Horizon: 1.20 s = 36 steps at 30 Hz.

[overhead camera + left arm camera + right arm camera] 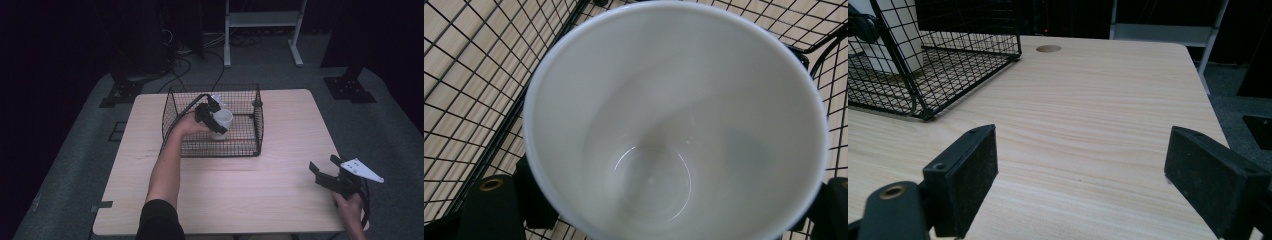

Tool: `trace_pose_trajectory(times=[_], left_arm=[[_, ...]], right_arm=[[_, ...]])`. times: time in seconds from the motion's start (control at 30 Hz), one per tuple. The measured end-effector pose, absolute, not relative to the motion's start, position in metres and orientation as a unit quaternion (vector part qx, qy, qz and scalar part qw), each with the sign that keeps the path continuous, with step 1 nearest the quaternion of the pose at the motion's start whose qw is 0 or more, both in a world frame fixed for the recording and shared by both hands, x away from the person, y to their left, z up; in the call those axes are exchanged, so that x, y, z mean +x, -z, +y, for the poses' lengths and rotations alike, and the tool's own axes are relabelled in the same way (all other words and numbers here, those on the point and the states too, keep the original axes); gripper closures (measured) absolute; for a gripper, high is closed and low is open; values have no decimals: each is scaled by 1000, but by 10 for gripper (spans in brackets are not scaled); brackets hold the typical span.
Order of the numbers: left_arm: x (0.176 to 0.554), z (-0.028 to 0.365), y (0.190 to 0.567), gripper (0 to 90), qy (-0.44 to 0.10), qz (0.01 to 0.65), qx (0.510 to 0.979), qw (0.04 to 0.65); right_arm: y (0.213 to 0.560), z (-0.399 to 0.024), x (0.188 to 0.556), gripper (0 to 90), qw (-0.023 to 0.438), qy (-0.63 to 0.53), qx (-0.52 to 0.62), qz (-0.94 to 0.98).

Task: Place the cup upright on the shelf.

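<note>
A white cup (222, 120) is upright inside the black wire basket (215, 150) at the middle back of the table. My left gripper (212, 117) reaches into the basket from the left and is shut on the cup. In the left gripper view I look down into the empty cup (674, 125), with the left gripper (681, 202) jaws against its two sides and the basket mesh (464, 100) around it. My right gripper (324, 165) rests near the table's front right corner, open. In the right gripper view, bare wood lies between the right gripper (1080, 165) jaws, and the basket (948, 65) and cup (898, 45) are at far left.
The light wooden table (250, 190) has a round hole (1048, 48) near its far edge. Behind it stand a white frame (262, 20), floor cables (185, 65) and black stand bases (350, 87).
</note>
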<state>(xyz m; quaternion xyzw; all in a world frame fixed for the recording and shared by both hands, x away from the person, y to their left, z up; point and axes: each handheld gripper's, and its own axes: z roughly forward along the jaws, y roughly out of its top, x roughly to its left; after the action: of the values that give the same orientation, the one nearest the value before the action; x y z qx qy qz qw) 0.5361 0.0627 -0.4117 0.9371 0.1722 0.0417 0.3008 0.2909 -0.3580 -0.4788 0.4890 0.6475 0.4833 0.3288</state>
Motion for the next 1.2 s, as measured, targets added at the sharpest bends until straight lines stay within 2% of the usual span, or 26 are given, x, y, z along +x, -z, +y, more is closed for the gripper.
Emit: trace_pose_trajectory(times=[0.57, 1.2], left_arm=[[536, 63, 412, 196, -47, 170, 941, 290], [529, 69, 393, 144, -67, 170, 931, 318]], right_arm=[[479, -358, 291, 130, 329, -483, 490, 648], [479, -358, 291, 130, 329, -482, 490, 648]])
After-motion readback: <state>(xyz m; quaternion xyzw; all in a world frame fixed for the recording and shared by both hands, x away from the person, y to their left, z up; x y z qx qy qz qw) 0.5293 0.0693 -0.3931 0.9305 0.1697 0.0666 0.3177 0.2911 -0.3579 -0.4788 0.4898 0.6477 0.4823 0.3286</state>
